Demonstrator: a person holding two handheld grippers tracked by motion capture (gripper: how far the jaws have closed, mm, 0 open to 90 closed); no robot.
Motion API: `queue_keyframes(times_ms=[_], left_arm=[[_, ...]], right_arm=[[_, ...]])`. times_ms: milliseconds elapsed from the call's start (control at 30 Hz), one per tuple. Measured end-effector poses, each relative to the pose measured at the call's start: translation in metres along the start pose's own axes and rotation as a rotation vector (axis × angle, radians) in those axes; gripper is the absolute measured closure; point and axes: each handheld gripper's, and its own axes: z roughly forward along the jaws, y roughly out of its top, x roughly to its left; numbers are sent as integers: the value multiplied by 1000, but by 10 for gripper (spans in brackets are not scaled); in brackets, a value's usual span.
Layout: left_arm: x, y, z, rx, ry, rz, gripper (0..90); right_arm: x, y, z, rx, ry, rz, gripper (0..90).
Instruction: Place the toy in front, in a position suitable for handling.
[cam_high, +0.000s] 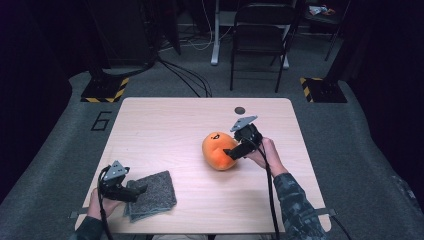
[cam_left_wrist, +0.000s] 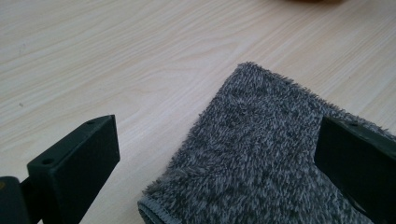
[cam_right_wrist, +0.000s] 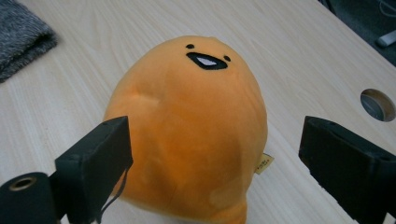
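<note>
pale wood table (cam_high: 165, 125) stands on grey carpet in a dark room, a folding chair (cam_high: 260, 30) behind. the right gripper (cam_right_wrist: 215, 154) is open around the orange plush (cam_right_wrist: 191, 126), whose face and tag show up close. the left gripper (cam_left_wrist: 215, 154) is open over the grey cloth (cam_left_wrist: 261, 154)

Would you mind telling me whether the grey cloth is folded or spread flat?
Folded, it seems. In the high view the cloth shows a second layer's edge sticking out below, and the left gripper view shows a rounded, doubled near edge.

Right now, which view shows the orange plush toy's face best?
The right gripper view: the orange plush toy sits close, eyes and open mouth clear. The high view shows it small, face barely readable; the left gripper view catches just an orange sliver at its top edge.
</note>
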Motion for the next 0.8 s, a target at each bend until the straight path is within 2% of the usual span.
queue_keyframes(times_ms=[133, 167, 200, 233, 267, 333, 367, 400, 433, 467, 600, 700, 767, 800], left_arm=[[-1, 0, 2, -3, 1, 3, 0], [0, 0, 2, 25, 1, 17, 0], [1, 0, 2, 32, -5, 15, 0], [1, 0, 2, 32, -5, 15, 0], [1, 0, 2, 34, -4, 12, 0], [2, 0, 2, 32, -4, 12, 0], [1, 0, 3, 27, -1, 12, 1], [1, 0, 3, 32, -3, 12, 1], [1, 0, 3, 32, -3, 12, 2], [0, 0, 3, 28, -5, 10, 4], [-1, 0, 4, 35, -7, 18, 13], [-1, 0, 4, 32, -2, 17, 14], [-1, 0, 3, 30, -6, 0, 15], [0, 0, 3, 30, -1, 6, 16]], right_arm=[[-2, 5, 13, 27, 20, 9, 141], [-2, 6, 21, 49, 31, 11, 198], [-1, 6, 23, 61, 45, 13, 223], [-1, 6, 23, 61, 45, 13, 223], [-1, 5, 30, 86, 68, 14, 282], [-1, 5, 32, 91, 69, 13, 311], [1, 4, 35, 95, 72, 16, 402], [3, 3, 36, 103, 70, 19, 452], [3, 3, 36, 103, 70, 19, 452], [6, 0, 39, 105, 70, 9, 537], [9, -4, 37, 80, 59, 87, 651], [10, -5, 33, 52, 36, 114, 687], [13, -4, 26, 44, 14, 154, 704], [14, -4, 23, 42, 7, 171, 705]])
